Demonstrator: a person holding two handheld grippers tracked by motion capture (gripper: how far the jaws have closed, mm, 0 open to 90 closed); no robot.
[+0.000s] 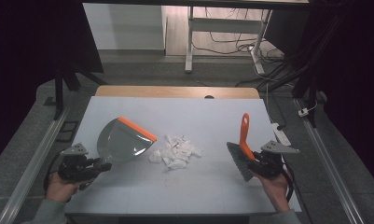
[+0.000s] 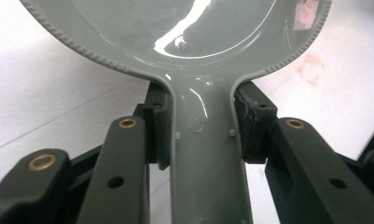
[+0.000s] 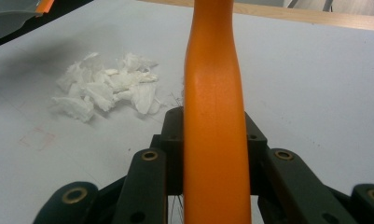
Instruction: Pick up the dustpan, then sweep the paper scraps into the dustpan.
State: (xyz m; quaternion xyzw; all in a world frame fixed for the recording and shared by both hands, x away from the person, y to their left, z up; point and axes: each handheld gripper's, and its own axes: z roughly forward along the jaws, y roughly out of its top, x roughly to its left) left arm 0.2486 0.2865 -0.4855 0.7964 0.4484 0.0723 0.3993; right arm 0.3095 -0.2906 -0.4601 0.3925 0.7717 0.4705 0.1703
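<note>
Left gripper [image 1: 103, 165] clamps the grey plastic dustpan [image 1: 121, 141] by its handle, between 2 pads [image 2: 157, 133]. Right gripper [image 1: 254, 161] grips the orange-handled brush [image 1: 243, 148]. Crumpled white paper scraps [image 1: 176, 151] lie between them on the white table [image 1: 208, 121].

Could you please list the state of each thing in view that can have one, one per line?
Left tongs: shut on the dustpan handle.
Right tongs: shut on the brush handle.
Dustpan: held tilted, orange lip toward the paper scraps, nothing in it.
Brush: held, bristles toward the scraps, apart from them.
Paper scraps: loose pile on the table, unswept.
</note>
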